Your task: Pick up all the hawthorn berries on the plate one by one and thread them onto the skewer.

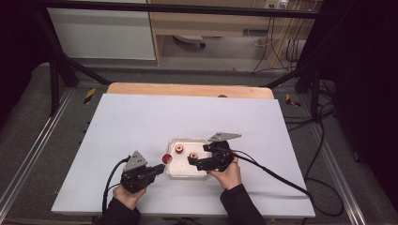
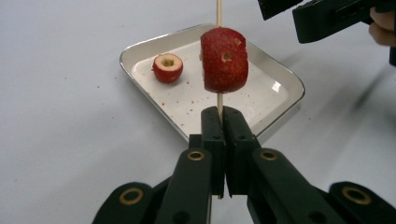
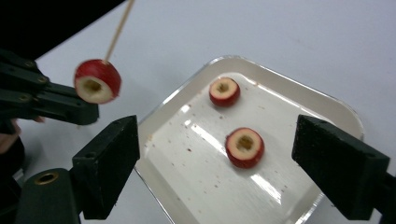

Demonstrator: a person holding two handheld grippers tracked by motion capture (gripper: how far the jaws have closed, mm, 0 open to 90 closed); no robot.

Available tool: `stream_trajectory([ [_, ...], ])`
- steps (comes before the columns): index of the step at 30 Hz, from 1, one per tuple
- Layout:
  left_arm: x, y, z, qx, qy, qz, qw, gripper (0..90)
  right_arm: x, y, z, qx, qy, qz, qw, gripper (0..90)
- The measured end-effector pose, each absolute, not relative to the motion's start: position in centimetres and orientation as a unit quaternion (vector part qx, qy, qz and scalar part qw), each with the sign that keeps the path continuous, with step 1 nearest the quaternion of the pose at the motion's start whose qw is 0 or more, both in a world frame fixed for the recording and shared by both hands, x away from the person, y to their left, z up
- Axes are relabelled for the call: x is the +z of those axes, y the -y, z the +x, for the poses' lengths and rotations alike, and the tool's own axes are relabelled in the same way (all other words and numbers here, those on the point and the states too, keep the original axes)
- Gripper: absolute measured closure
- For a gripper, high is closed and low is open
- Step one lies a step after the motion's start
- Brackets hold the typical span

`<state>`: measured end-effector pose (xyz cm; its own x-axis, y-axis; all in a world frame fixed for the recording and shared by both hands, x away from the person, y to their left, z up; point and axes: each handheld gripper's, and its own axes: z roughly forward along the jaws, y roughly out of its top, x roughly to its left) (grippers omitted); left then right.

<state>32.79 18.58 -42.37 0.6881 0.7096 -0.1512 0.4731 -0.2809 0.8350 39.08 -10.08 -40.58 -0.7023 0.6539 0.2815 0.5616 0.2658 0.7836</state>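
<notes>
Three cored red fruit pieces are showing: one is sitting threaded on a thin wooden skewer (image 2: 218,11), two are lying loose in the shallow metal tray (image 1: 174,174). Left tongs (image 1: 159,169) are sitting pressed together, pinching the skewer by its lower end; the stick is standing upright between the pads in the left gripper view, with the skewered fruit (image 2: 224,59) sitting just above the jaw tips. In the high view that piece is hovering at the tray's 9 o'clock edge, just off the rim.

Right tongs (image 1: 191,161) are standing spread wide with nothing between them; the pads (image 3: 112,165) are framing the tray from above in the right gripper view, touching no fruit. Near loose piece (image 3: 244,147) is lying hole-up toward the tray's middle; far loose piece (image 3: 224,91) is lying at about 11 o'clock from it, apart from it. Red crumbs are speckling the tray floor. Tray is resting on the white worktop (image 1: 141,122), toward its 6 o'clock side, between the two hands.
</notes>
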Motion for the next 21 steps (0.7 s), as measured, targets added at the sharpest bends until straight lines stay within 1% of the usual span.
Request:
stream_trajectory([
  [4, -42.4, -18.9, 32.8, 0.128, -0.371, 0.794, 0.465, 88.1, -40.4, 10.5, 40.0, 0.434, -0.814, 0.384, 0.047, 14.5],
  [6, -42.4, -19.1, 32.8, 0.126, -0.37, 0.795, 0.464, 88.0, -40.3, 10.4, 40.4, 0.408, -0.828, 0.382, 0.054, 14.0],
  [9, -42.5, -19.3, 32.9, 0.128, -0.37, 0.796, 0.462, 88.0, -40.0, 9.9, 41.0, 0.373, -0.847, 0.375, 0.061, 15.1],
  [11, -42.5, -19.3, 32.9, 0.129, -0.367, 0.799, 0.459, 88.0, -39.8, 9.5, 41.4, 0.359, -0.853, 0.375, 0.056, 15.7],
  [16, -42.6, -19.4, 33.0, 0.128, -0.366, 0.801, 0.456, 88.1, -39.5, 8.2, 42.4, 0.323, -0.869, 0.37, 0.054, 22.4],
  [21, -42.6, -19.4, 33.0, 0.129, -0.364, 0.803, 0.454, 88.1, -39.7, 7.1, 43.5, 0.297, -0.879, 0.37, 0.043, 31.6],
])
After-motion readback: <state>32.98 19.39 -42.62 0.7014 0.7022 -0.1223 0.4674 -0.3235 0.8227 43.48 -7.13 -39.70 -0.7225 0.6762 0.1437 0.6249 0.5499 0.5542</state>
